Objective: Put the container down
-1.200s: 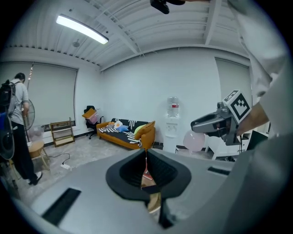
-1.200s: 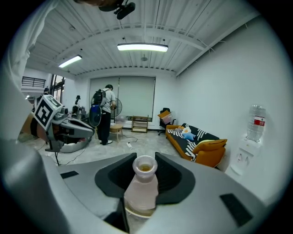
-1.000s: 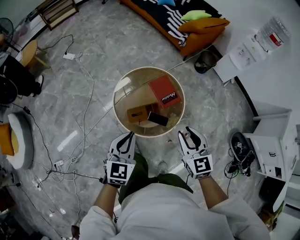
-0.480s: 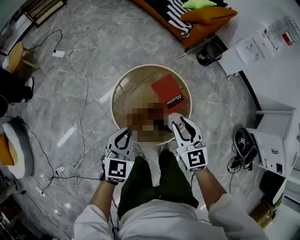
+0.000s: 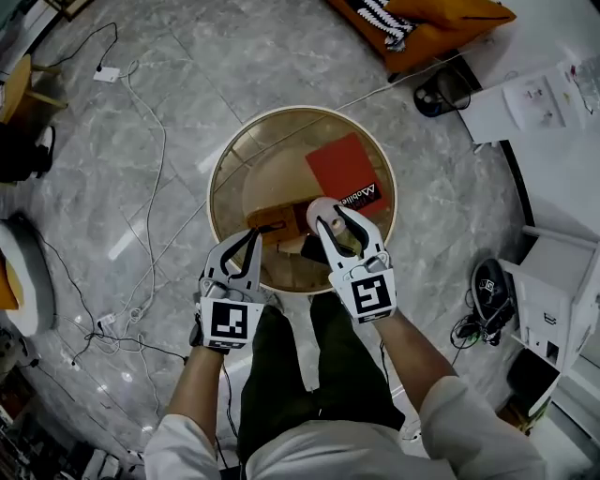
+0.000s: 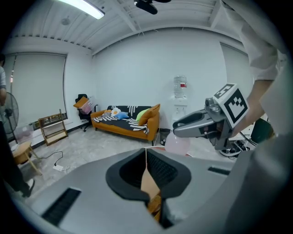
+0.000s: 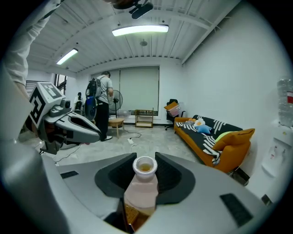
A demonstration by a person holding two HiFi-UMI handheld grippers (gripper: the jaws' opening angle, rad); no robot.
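My right gripper (image 5: 334,217) is shut on a pale pink container (image 7: 143,187) with an open mouth, held upright between the jaws (image 7: 145,167). It hangs over the near part of a round glass table (image 5: 225,155), above a black phone (image 5: 314,249) and next to a cardboard box (image 5: 270,223). A red box (image 5: 342,169) lies farther back on the table. My left gripper (image 5: 246,244) is shut with nothing in it, at the table's near left rim. In the left gripper view the container (image 6: 177,143) shows rounded below the right gripper (image 6: 192,124).
An orange sofa (image 5: 441,23) stands beyond the table, with a dark bin (image 5: 441,94) beside it. White cables (image 5: 141,141) trail over the marble floor at the left. A white desk (image 5: 562,103) and shoes (image 5: 487,291) are at the right. A person (image 7: 104,98) stands far off.
My right gripper has carried the container forward from the table's near edge to over the table. My left gripper has also come forward to the rim.
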